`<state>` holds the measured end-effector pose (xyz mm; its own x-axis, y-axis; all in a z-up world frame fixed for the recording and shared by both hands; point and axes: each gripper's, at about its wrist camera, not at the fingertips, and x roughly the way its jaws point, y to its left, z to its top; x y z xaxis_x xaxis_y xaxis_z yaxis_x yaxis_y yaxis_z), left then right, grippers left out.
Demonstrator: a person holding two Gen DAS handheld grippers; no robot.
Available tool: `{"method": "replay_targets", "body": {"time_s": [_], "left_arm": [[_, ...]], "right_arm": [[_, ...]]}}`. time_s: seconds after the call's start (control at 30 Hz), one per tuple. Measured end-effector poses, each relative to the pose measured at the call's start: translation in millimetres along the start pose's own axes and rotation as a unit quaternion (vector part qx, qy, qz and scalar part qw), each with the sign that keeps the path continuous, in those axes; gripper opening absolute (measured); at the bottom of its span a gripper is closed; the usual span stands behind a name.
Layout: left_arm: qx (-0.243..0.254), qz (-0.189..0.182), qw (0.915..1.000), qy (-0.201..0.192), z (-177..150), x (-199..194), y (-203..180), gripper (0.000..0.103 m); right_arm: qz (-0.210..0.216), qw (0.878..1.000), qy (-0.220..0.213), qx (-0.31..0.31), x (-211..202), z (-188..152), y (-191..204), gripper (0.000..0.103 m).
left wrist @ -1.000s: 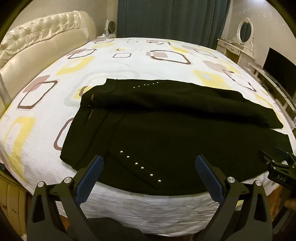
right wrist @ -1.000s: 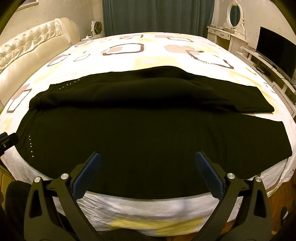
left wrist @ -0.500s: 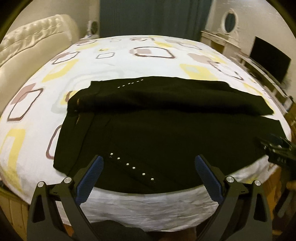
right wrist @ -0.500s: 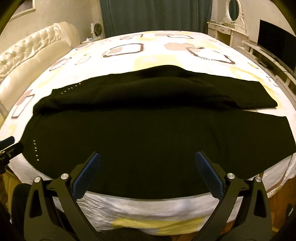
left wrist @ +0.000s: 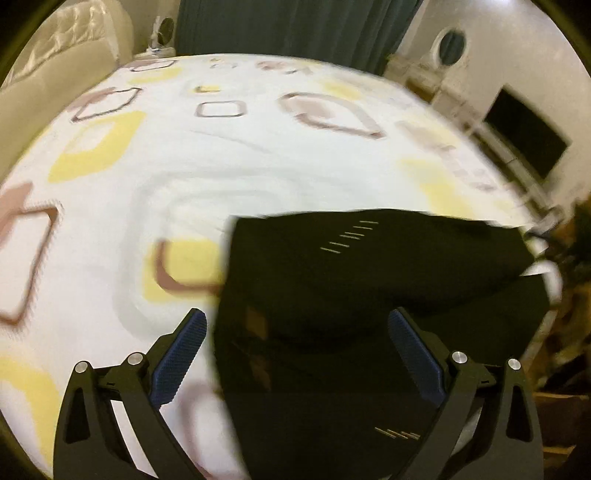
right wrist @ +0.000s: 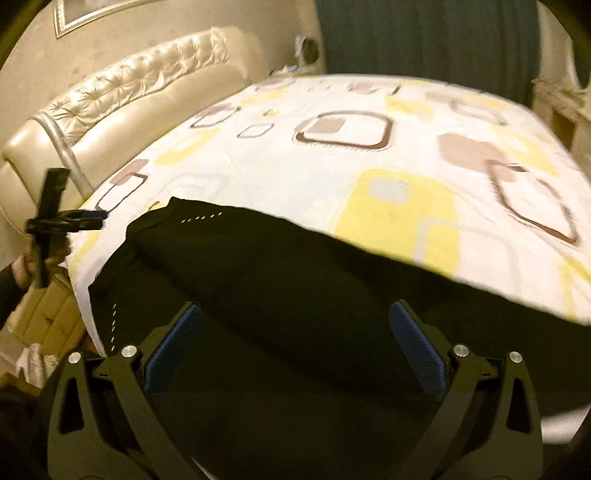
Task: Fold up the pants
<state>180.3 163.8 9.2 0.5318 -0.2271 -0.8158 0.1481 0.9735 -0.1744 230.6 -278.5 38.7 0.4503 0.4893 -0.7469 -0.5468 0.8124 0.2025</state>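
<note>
Black pants point(left wrist: 369, 314) with small metal studs lie flat near the front edge of the bed, both legs side by side; they also fill the lower part of the right wrist view point(right wrist: 295, 295). My left gripper point(left wrist: 295, 354) is open and empty, low over the waist end of the pants. My right gripper point(right wrist: 295, 347) is open and empty, low over the leg part. The left gripper also shows at the left edge of the right wrist view point(right wrist: 55, 221), held in a hand. Both views are blurred.
The bed point(left wrist: 184, 166) has a white sheet with yellow and brown squares. A padded cream headboard point(right wrist: 129, 96) stands at the left. A dark curtain point(left wrist: 295, 29), a white dresser with an oval mirror point(left wrist: 450, 48) and a TV point(left wrist: 524, 140) stand beyond the bed.
Both grippers have moved forward and down, close over the pants. The left view has swung to the waist end. Both stay open.
</note>
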Motion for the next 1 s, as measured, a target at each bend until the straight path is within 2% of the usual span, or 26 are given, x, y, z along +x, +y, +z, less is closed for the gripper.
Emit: {"method": "replay_targets", "body": {"time_s": [0.07,0.2,0.3,0.43,0.5,0.53,0.57,0.6,0.63,0.67,0.7,0.87,1.0], "left_arm": [[0.004,-0.001,0.9998,0.019,14.0,29.9,14.3,0.098],[-0.004,-0.038,0.9979,0.052,39.6,78.9,32.6,0.098],[0.002,-0.075,0.9955,0.058,54.8,98.2,36.7,0.098],[0.019,-0.100,0.9918,0.077,60.0,113.0,36.0,0.097],[0.030,-0.096,0.9909,0.089,59.2,120.4,31.1,0.076],[0.038,-0.075,0.9926,0.087,58.8,122.2,29.4,0.056],[0.035,-0.072,0.9930,0.087,59.7,123.4,30.5,0.048],[0.026,-0.083,0.9924,0.087,60.2,123.1,33.1,0.041],[0.008,-0.112,0.9895,0.091,61.3,122.7,38.4,0.032],[-0.003,-0.121,0.9882,0.094,61.1,122.3,43.1,0.031],[-0.010,-0.123,0.9878,0.095,61.3,121.7,45.2,0.031],[0.005,-0.094,0.9926,0.076,66.2,107.9,33.0,0.025],[-0.003,-0.090,0.9954,0.034,69.9,72.2,29.1,0.025]], "right_arm": [[-0.001,1.000,0.029,-0.004,37.5,26.5,-17.0,0.101],[-0.001,0.994,0.094,-0.047,104.0,58.3,-29.7,0.101],[0.001,0.986,0.152,-0.068,148.0,69.1,-42.7,0.101],[0.011,0.980,0.185,-0.077,166.5,66.6,-53.2,0.100],[0.017,0.977,0.198,-0.080,167.1,60.0,-50.9,0.074],[0.014,0.974,0.208,-0.085,169.3,57.3,-49.6,0.072],[0.006,0.973,0.210,-0.093,170.1,56.1,-47.8,0.068],[0.006,0.972,0.212,-0.096,169.7,55.2,-46.1,0.057],[0.012,0.972,0.214,-0.096,168.3,54.7,-43.7,0.048],[0.016,0.972,0.214,-0.095,166.5,54.9,-41.7,0.025],[0.017,0.972,0.215,-0.096,164.9,55.8,-39.0,0.012],[-0.035,0.969,0.200,-0.144,147.5,61.1,-10.7,0.008],[-0.081,0.974,0.143,-0.159,110.3,64.9,8.2,0.008]]}}
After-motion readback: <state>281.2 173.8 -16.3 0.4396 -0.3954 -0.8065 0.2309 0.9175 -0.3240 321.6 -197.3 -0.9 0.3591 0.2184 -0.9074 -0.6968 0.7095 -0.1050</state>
